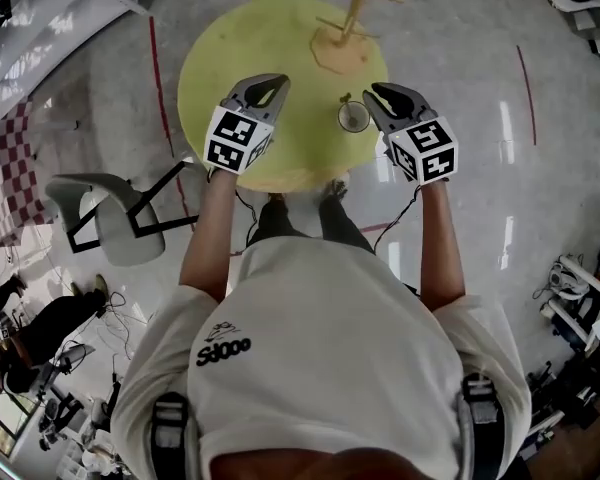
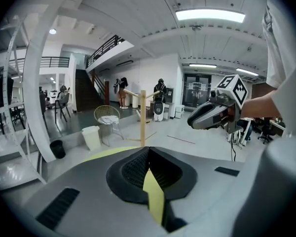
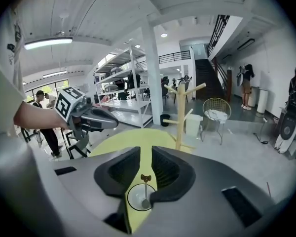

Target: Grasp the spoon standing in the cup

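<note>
A small clear cup [image 1: 353, 117] stands on the round yellow table [image 1: 230, 58] near its front right edge. A thin spoon [image 3: 146, 187] with a brown top stands upright in the cup [image 3: 140, 197]. My right gripper [image 1: 373, 96] hovers just right of the cup. In the right gripper view its jaws [image 3: 146, 153] stand apart, and the spoon shows low in the gap without touching either pad. My left gripper [image 1: 278, 83] is over the table's left half, away from the cup, with its jaw tips [image 2: 149, 150] together and nothing between them.
A wooden branched stand [image 1: 352, 13] rises at the table's far side, beyond the cup. A grey chair [image 1: 110, 218] sits on the floor to the left. A wire chair [image 3: 217, 113] and a white bin [image 2: 92, 137] stand farther off.
</note>
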The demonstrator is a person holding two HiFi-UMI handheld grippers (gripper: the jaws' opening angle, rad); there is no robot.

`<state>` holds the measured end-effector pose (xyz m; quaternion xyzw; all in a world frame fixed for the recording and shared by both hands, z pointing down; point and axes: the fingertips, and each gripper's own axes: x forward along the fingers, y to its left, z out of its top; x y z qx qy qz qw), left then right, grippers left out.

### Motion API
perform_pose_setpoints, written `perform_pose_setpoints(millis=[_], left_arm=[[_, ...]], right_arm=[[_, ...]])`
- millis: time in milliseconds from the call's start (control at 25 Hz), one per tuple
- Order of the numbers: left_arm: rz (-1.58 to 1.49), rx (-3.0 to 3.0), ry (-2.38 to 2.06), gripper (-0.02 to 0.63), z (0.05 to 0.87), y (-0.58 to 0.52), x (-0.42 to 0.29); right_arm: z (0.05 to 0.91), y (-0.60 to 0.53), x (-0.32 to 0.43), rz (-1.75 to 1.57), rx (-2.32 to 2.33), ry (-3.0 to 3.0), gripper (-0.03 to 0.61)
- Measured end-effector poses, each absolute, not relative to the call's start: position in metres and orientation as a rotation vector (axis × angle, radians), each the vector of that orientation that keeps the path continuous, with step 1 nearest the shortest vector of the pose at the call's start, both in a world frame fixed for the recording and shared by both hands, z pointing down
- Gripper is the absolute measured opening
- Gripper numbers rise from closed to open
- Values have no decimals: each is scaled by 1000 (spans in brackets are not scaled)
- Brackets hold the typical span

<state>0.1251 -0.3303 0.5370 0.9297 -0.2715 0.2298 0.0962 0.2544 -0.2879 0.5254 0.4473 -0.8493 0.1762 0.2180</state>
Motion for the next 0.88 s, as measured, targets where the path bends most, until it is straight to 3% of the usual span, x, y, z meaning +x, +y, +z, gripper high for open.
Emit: perform_pose_setpoints(millis=[480,880], left_arm=[[765,2583,-900,26,589,-320,116],[802,2525,-904,28,612,-302,106]], right_arm=[[630,-297,236,604,845,-2325,153],[677,-297,225,610,688,-2288,164]])
